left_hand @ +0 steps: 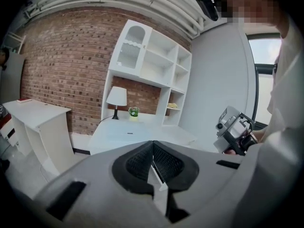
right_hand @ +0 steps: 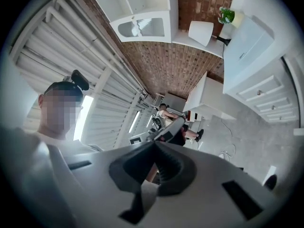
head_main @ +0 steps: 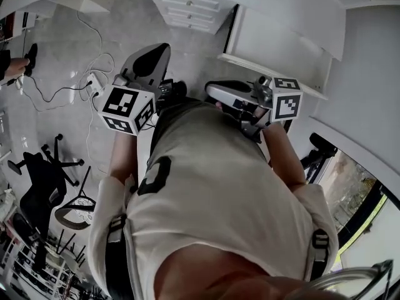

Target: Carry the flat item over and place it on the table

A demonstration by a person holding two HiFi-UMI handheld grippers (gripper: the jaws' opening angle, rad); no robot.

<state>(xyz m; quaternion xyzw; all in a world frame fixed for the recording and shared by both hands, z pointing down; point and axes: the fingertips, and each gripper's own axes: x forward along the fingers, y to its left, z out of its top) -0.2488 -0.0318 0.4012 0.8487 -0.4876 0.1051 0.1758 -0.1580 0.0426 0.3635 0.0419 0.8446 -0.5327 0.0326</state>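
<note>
Both claws clenched and empty, at the start of the carry as I judge it: my left claw (left_hand: 153, 148) has its ribbed pads pressed together with nothing between them, and my right claw (right_hand: 154, 148) is closed the same way on nothing. The flat item I am meant to bring over shows in none of the views, so I cannot say where it lies. By my reading the step in hand is the walk to find it, not the carry itself. The next move would call for bringing the item into sight, opening one claw or both, and getting a pad under a thin edge, which may be awkward if it lies flush on a surface. Ahead of the left claw stands a white worktop (left_hand: 128, 134) with a lamp (left_hand: 117, 97) and a small green plant (left_hand: 134, 111) at its back. It is a likely place to set the item down, though I cannot be sure it is the one meant. A white shelf unit (left_hand: 152, 65) rises behind it against a brick wall (left_hand: 66, 65). From above, the grey floor (head_main: 69, 55) carries loose cables (head_main: 59, 95), a black office chair (head_main: 44, 174) and a white drawer unit (head_main: 190, 8).
</note>
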